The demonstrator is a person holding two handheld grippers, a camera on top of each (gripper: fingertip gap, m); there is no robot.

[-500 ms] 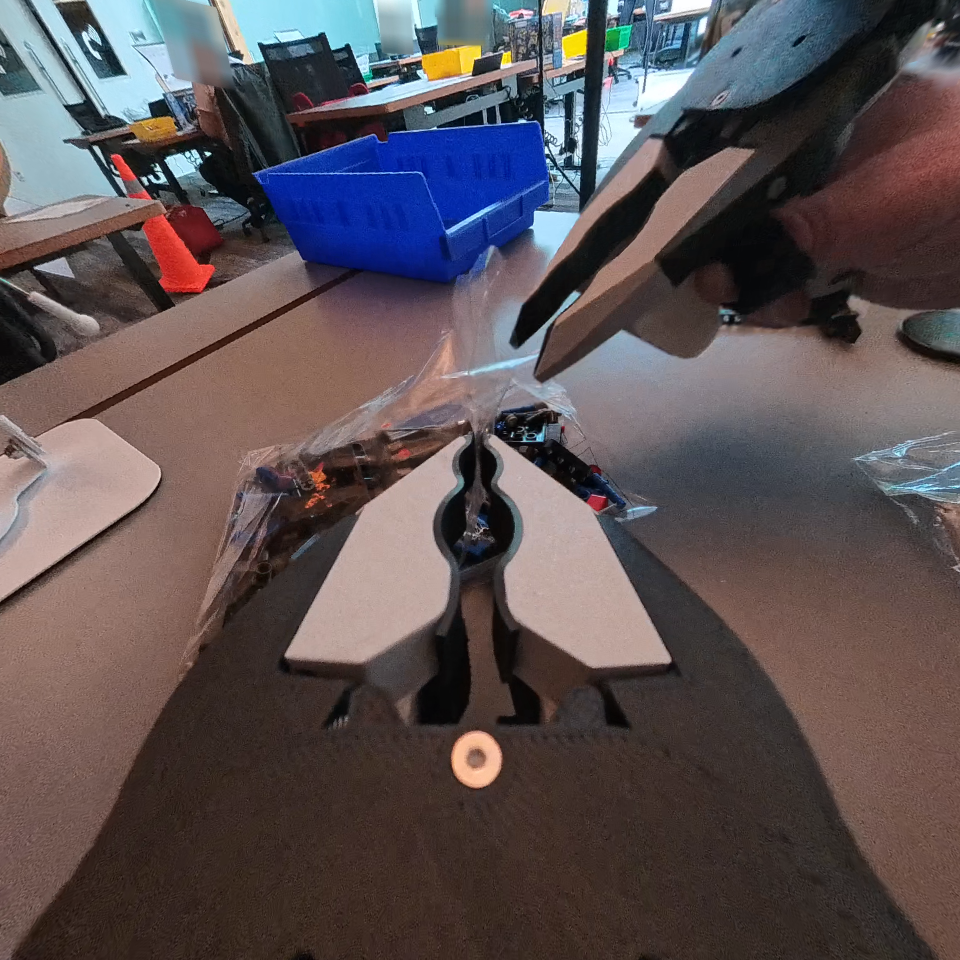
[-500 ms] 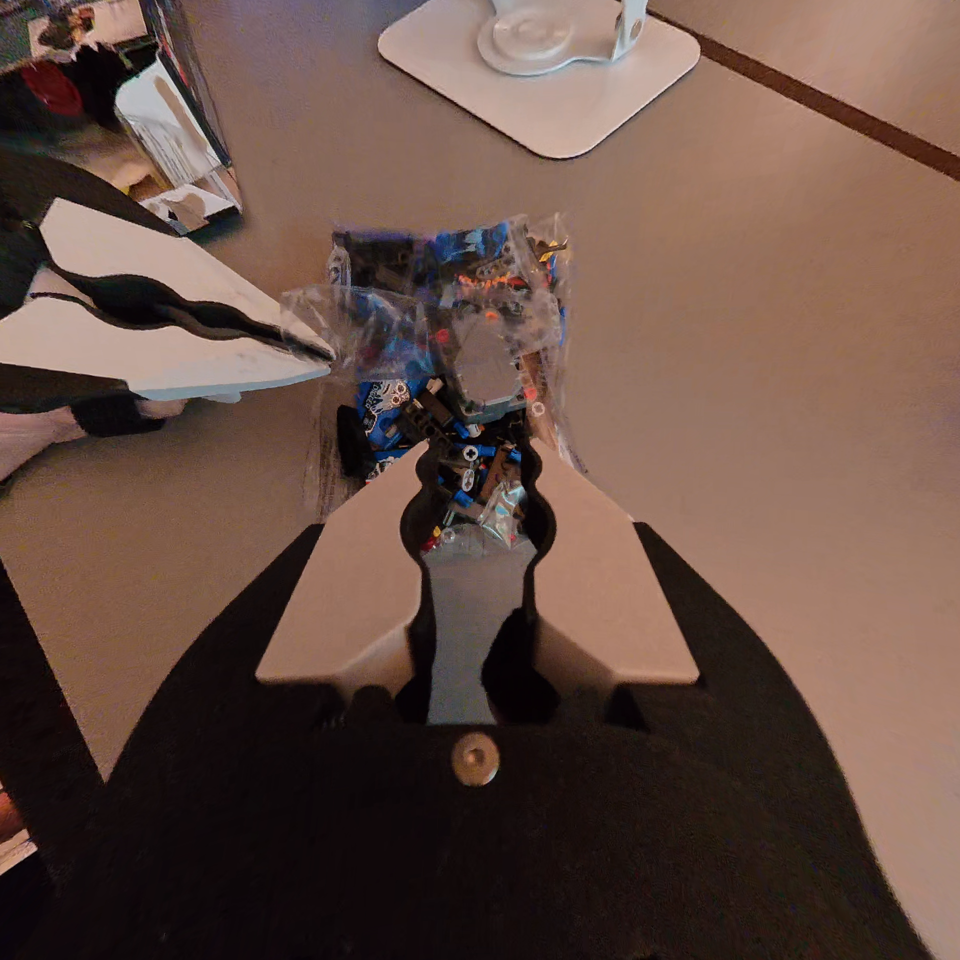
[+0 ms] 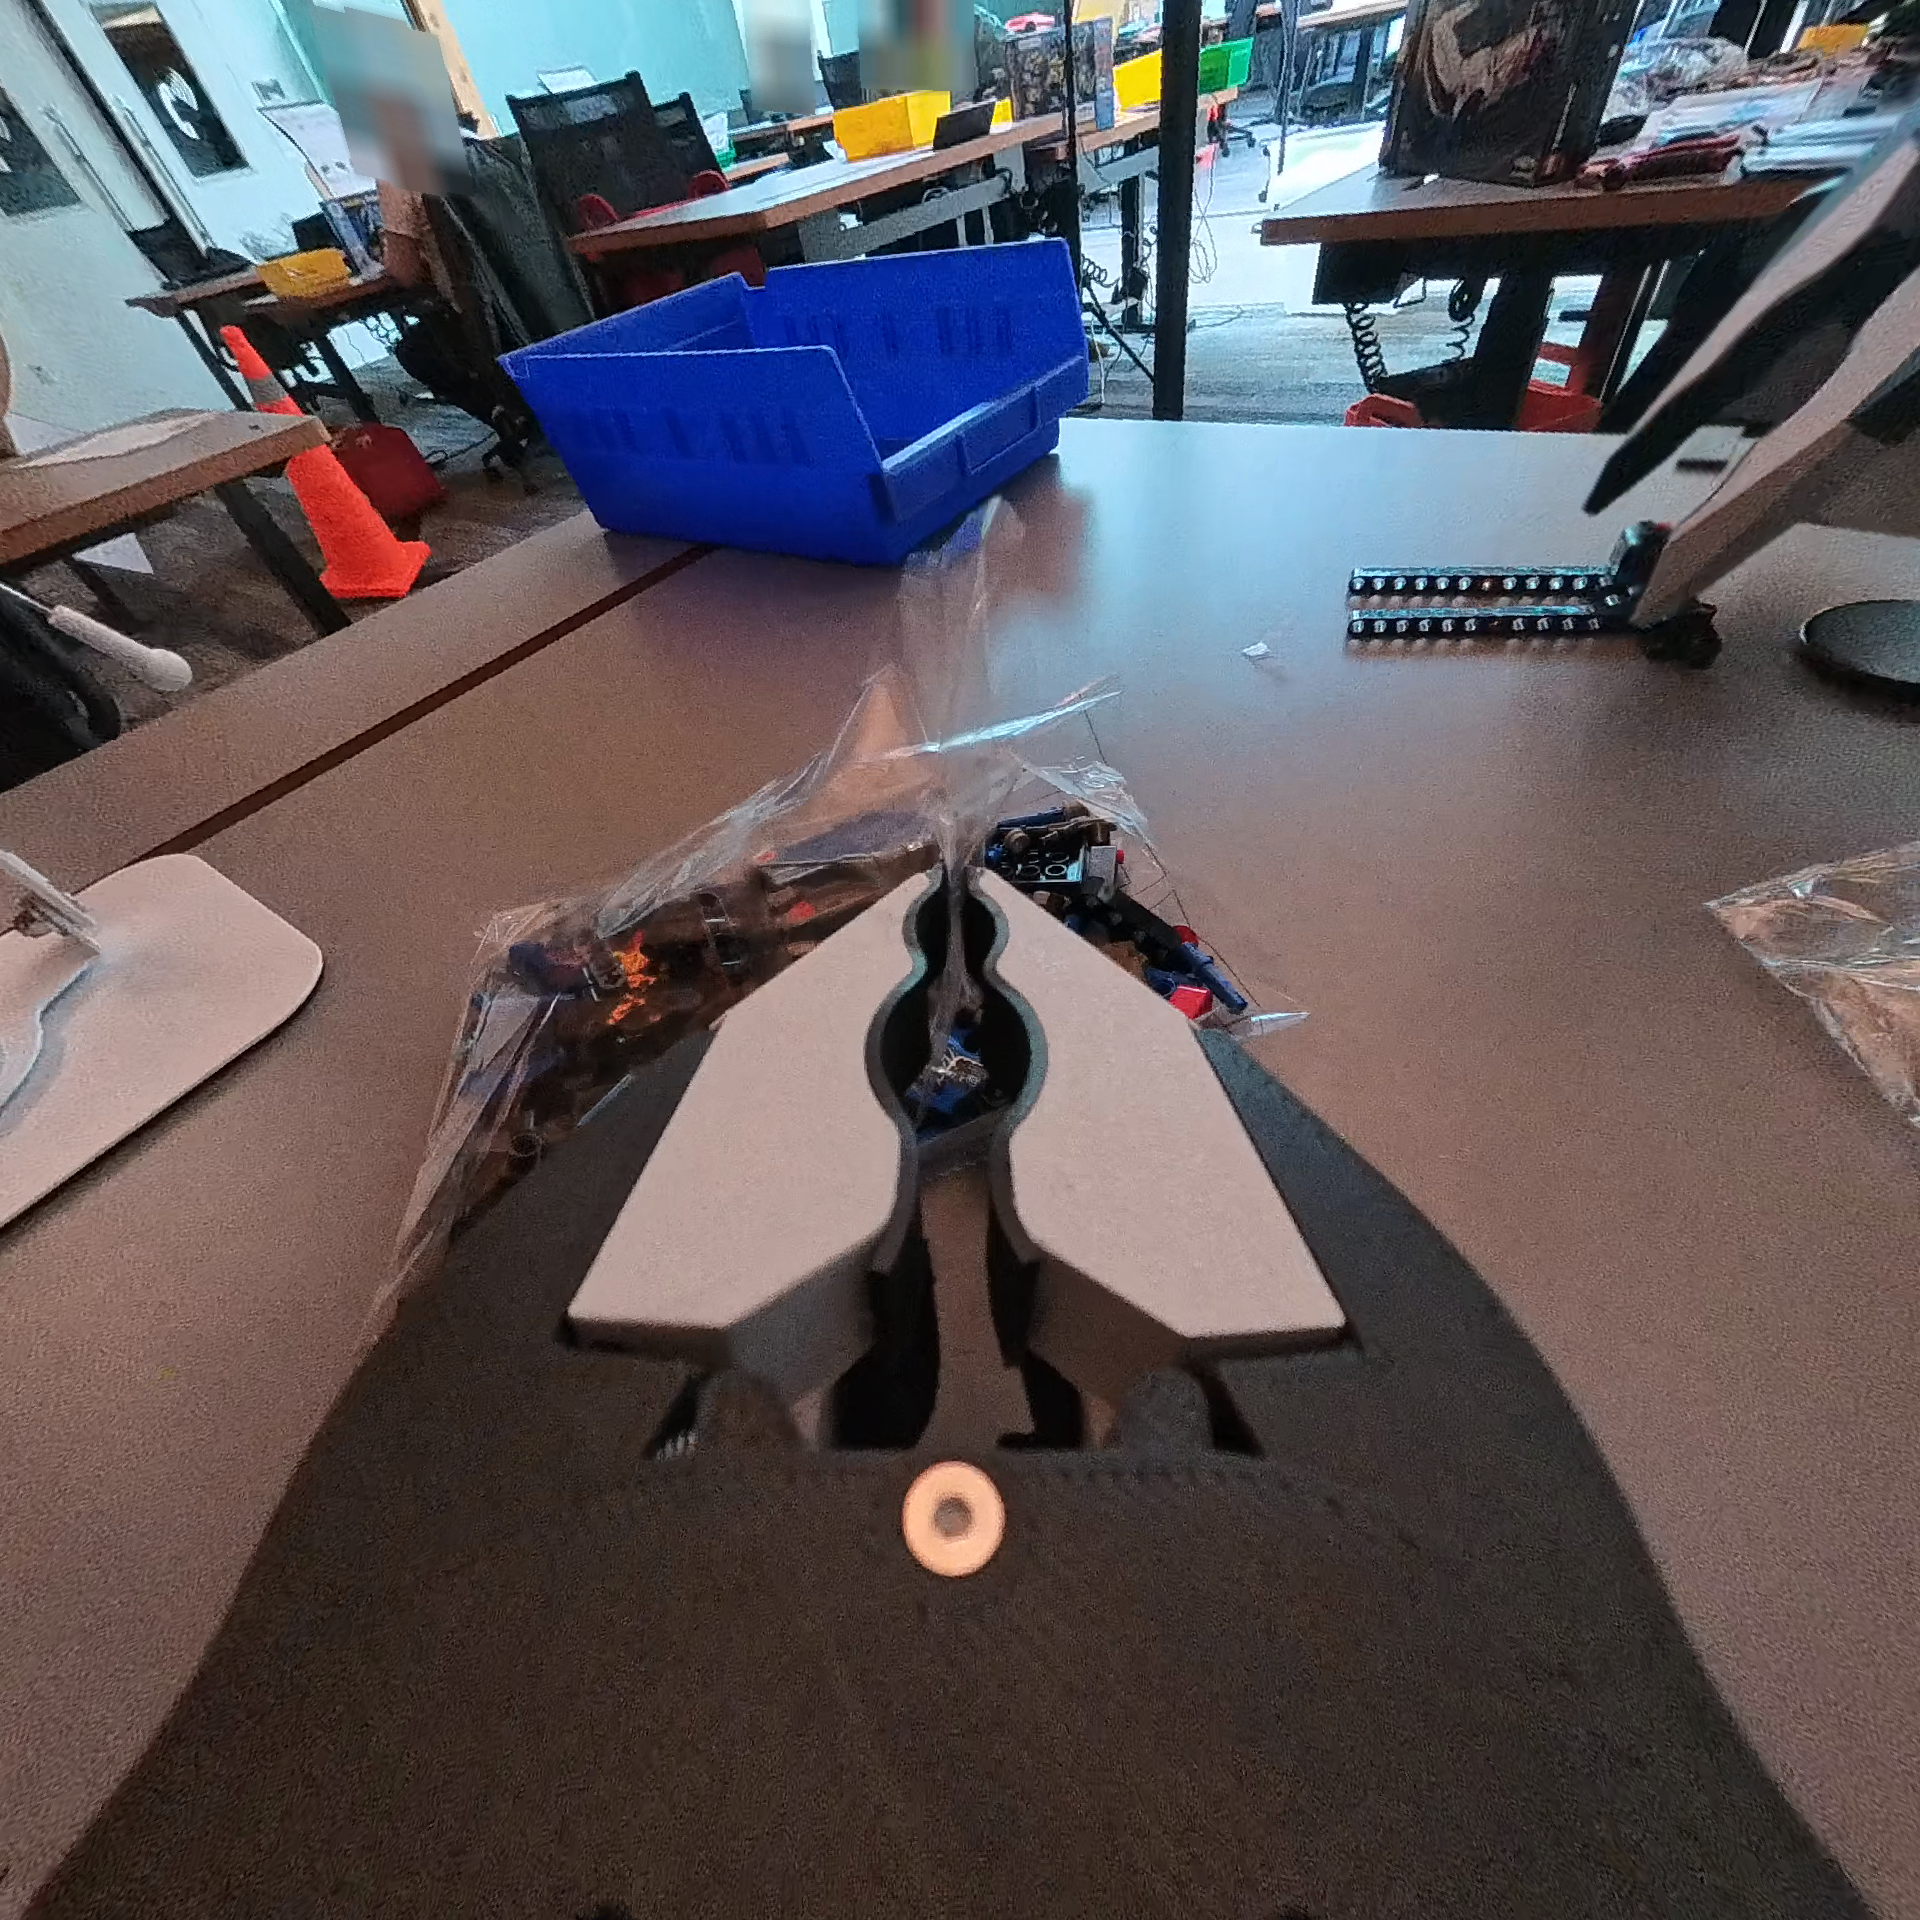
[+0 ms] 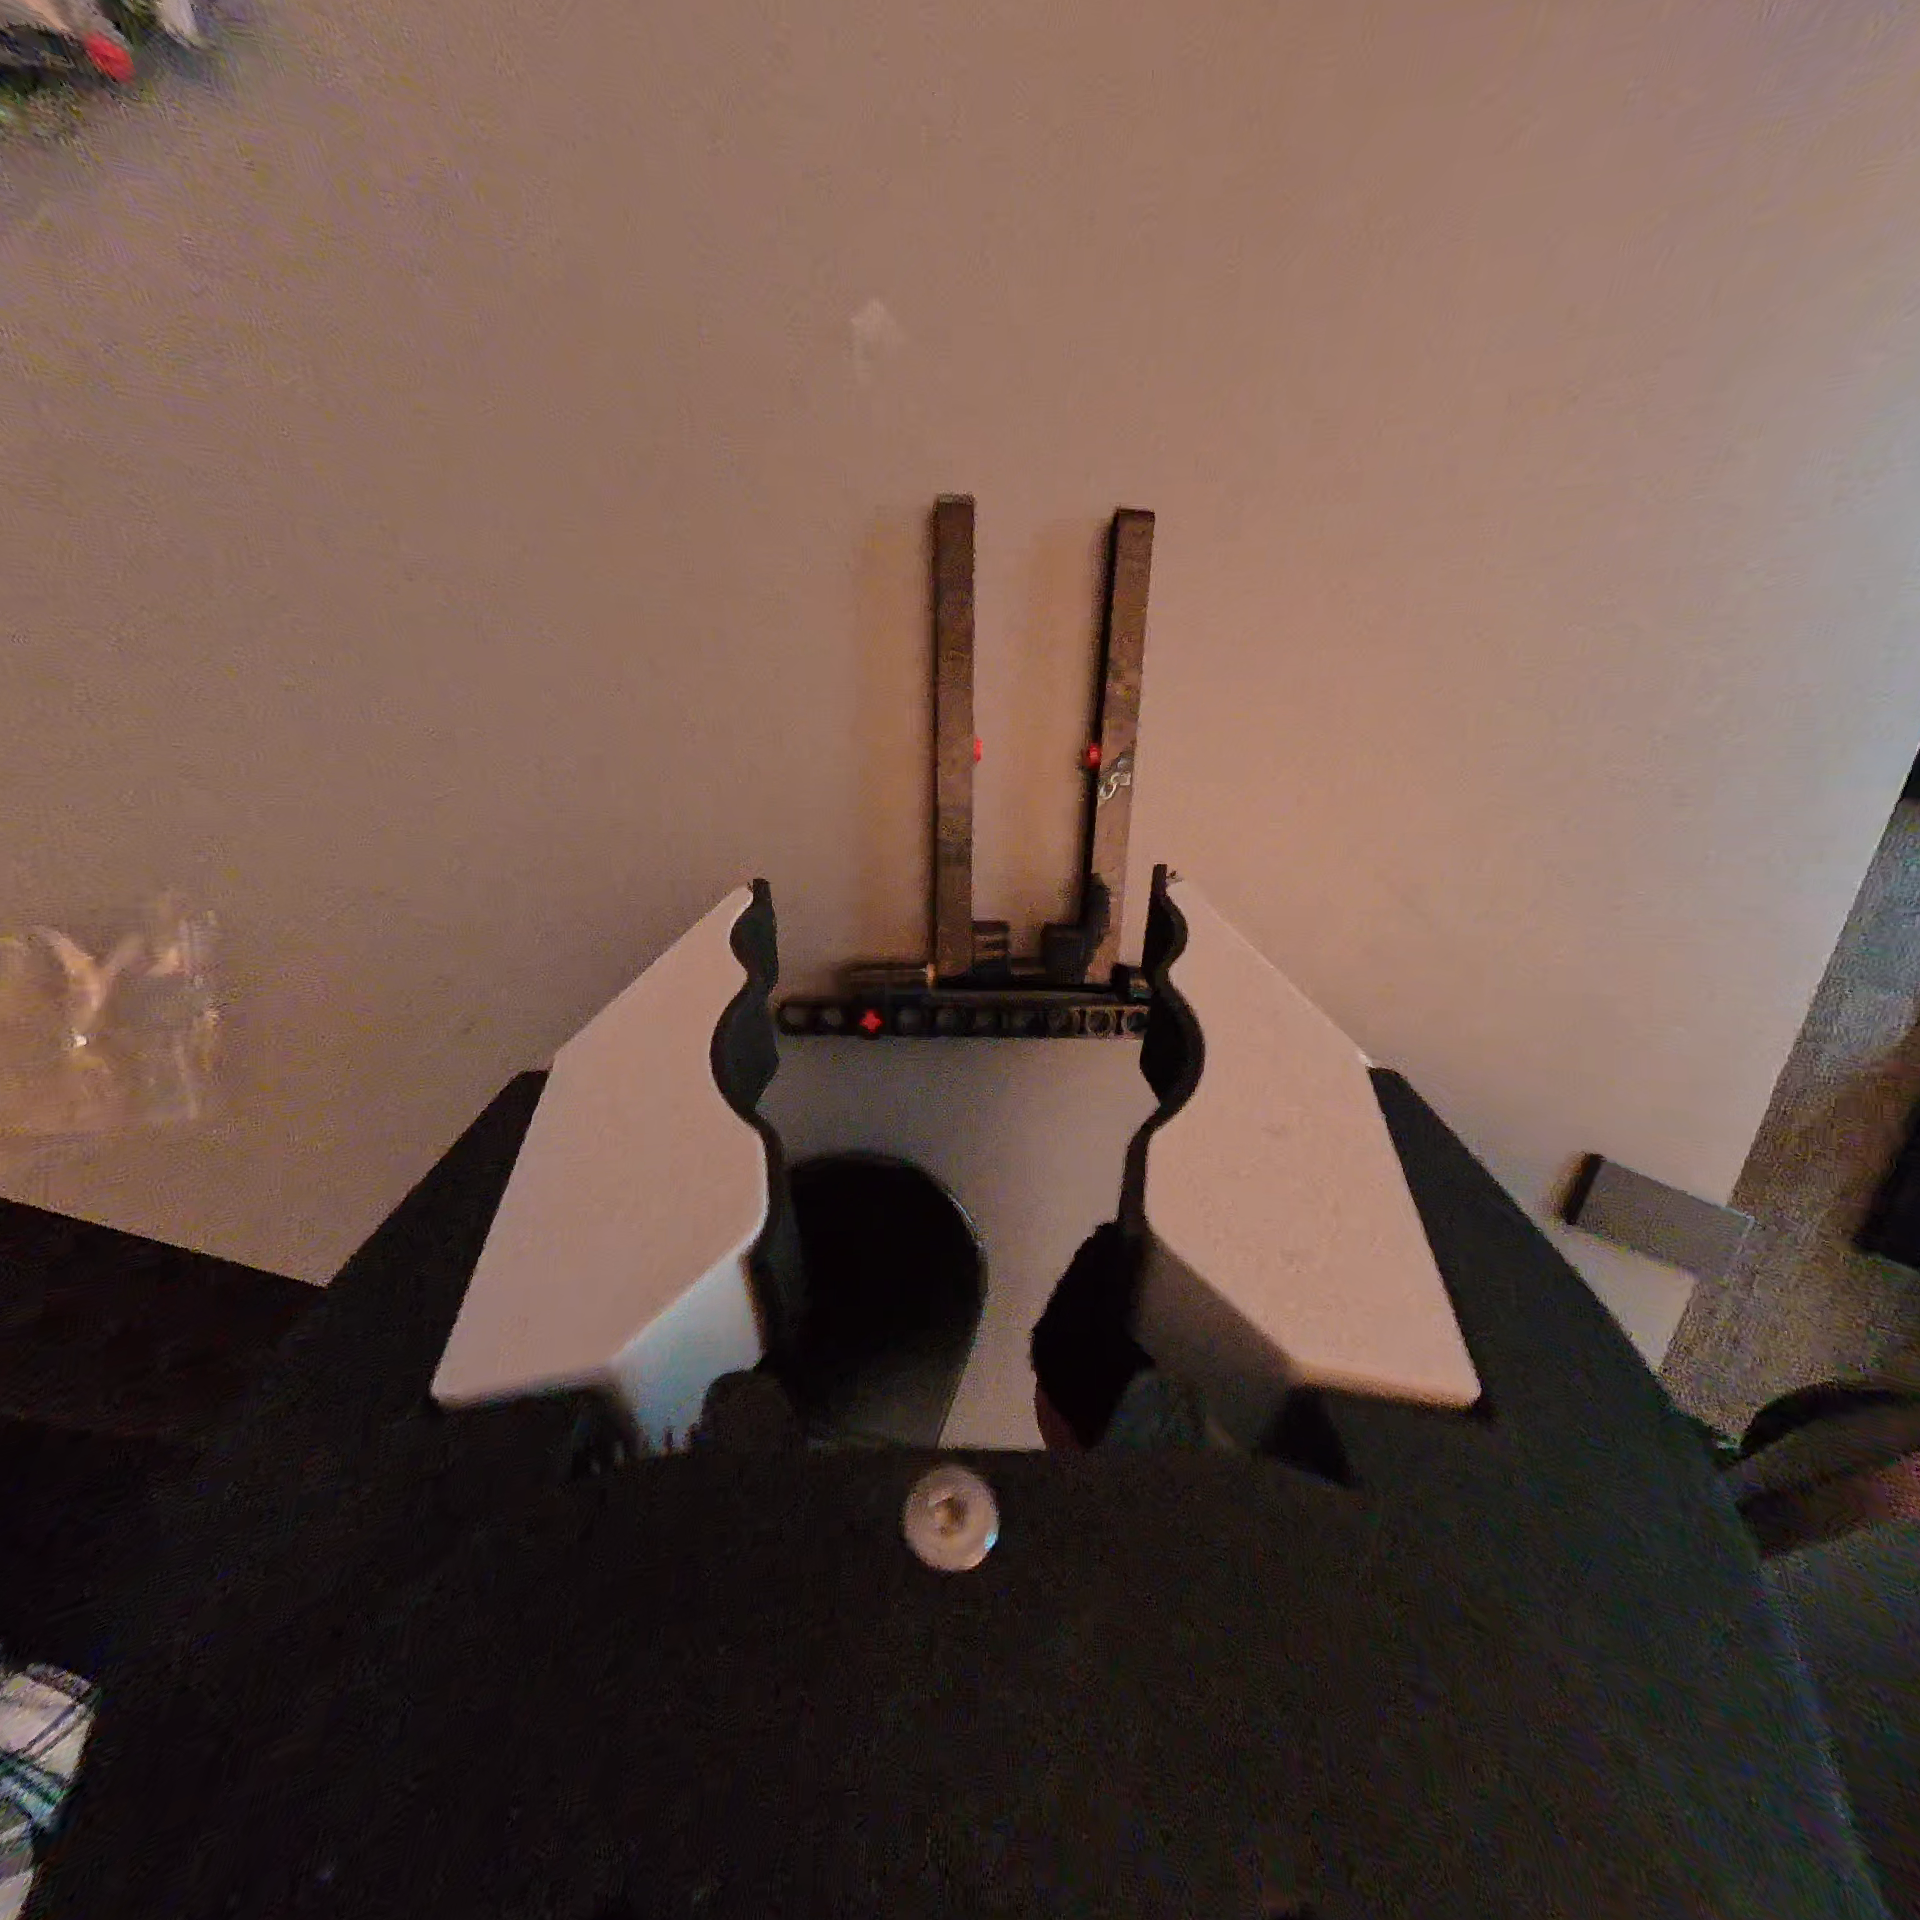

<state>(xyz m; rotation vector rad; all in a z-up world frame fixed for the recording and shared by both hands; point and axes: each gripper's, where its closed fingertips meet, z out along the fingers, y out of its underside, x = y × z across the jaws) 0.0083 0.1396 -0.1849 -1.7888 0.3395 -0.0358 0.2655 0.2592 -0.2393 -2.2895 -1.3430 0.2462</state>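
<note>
Pretty standard open workshop room here. The grey tabletop [image 3: 1351,935] has a dark seam running off toward 10 o'clock. Past its far edge there are long wooden desks [image 3: 894,187] with black mesh chairs [image 3: 582,135] at 11 o'clock, and another desk [image 3: 1507,213] up at 1 o'clock. A black pole [image 3: 1179,208] stands at 12. An orange traffic cone [image 3: 332,488] sits on the dark carpet floor [image 3: 478,509] at 10 o'clock. Back walls are pale teal [image 3: 582,42], lit bright and cool.
</note>
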